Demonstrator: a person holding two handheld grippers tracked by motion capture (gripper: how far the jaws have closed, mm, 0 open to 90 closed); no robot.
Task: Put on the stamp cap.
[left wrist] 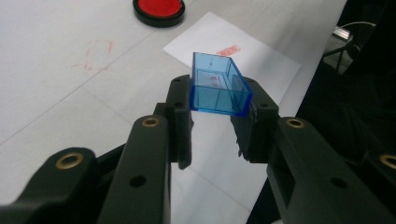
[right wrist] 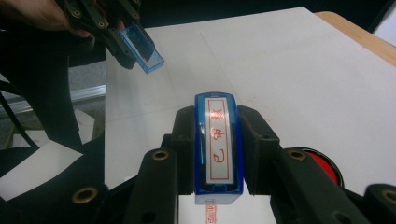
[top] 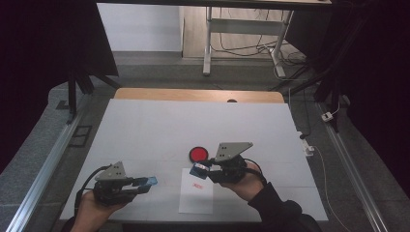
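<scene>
- Left hand-held gripper (top: 145,182): I had it low at the near left of the surface (top: 145,125), its jaws closed on the blue cap (left wrist: 218,89), pinching the cap by its two long sides
- Blue cap: a clear blue, open-ended cover, held off the surface with its hollow turned toward the stamp; I judged it was kept apart so the printing face stayed bare
- Right hand-held gripper (top: 202,170): I held it over the top edge of the white sheet (top: 196,200), jaws clamped on the stamp (right wrist: 218,144), one pad on each long side
- Stamp: a blue-bodied rectangular stamp with red characters inside a red frame, seated between the jaws and raised above the sheet; gripped by its sides so the face stayed free to press, by my reading
- White sheet: lay flat at the near middle, carrying one red imprint (top: 197,185)
- Red ink pad (top: 198,154): round, black-rimmed, open, just beyond the sheet and beside the right hand-held gripper, placed within easy reach for inking
- Surface: white, with faint red smears near the ink pad
</scene>
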